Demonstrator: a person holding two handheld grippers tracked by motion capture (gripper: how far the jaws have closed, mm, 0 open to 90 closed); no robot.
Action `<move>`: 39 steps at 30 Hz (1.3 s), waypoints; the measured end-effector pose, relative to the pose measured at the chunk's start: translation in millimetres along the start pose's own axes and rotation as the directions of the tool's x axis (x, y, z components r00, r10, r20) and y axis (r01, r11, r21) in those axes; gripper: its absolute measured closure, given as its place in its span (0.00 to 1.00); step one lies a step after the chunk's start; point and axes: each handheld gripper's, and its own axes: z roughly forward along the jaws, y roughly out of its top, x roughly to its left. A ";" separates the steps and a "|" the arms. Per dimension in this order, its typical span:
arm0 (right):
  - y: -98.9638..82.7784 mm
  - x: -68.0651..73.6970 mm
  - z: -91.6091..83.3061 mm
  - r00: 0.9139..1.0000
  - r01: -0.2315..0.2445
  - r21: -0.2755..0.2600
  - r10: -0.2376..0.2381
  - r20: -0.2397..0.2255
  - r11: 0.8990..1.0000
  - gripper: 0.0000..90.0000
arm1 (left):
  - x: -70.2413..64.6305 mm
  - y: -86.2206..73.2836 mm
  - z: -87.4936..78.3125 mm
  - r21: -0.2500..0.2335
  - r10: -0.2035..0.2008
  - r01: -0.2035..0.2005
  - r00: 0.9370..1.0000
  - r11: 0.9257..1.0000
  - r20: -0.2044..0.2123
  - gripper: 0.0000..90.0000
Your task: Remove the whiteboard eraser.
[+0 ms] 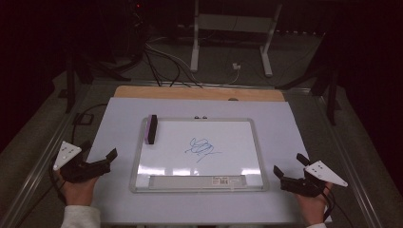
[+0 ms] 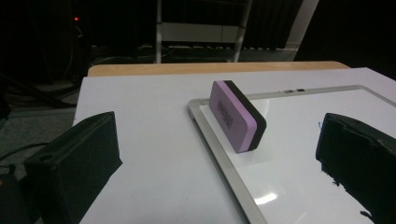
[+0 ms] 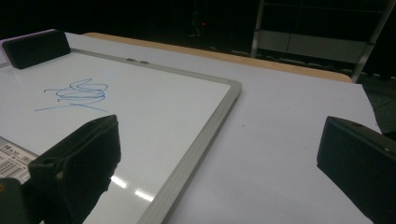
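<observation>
While both hand-held grippers sit with their jaws spread wide and nothing between them, the eraser is resting on the far left corner of the whiteboard, half over the frame. It's a rounded rectangular block, matte purple plastic on one face and black felt on the other, tipped up on its long edge. Whiteboard is glossy white with a thin brushed silver frame, rounded corners, and a barcode sticker strip along the near edge. A blue scribble sits about mid-board. Left hand-held gripper is just off the board's near left corner, right hand-held gripper off the near right. Everything's on a flat matte white surface with a wood strip along the far edge.
</observation>
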 end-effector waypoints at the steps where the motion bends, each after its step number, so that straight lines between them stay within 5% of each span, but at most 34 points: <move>1: 0.0 -0.3 -0.2 1.000 -0.001 0.001 0.001 0.000 1.000 0.00 | 0.5 0.8 2.3 0.001 -0.001 0.001 1.000 1.000 0.004 0.01; 17: -0.3 -0.2 0.6 1.000 -0.003 0.003 0.003 -0.005 1.000 0.00 | -1.4 18.0 37.3 0.023 -0.008 0.008 1.000 1.000 0.027 0.01; 39: -0.5 -1.4 0.1 1.000 -0.011 0.002 0.011 -0.002 1.000 0.00 | -5.3 16.1 79.5 0.081 -0.044 0.040 0.998 0.996 0.050 0.02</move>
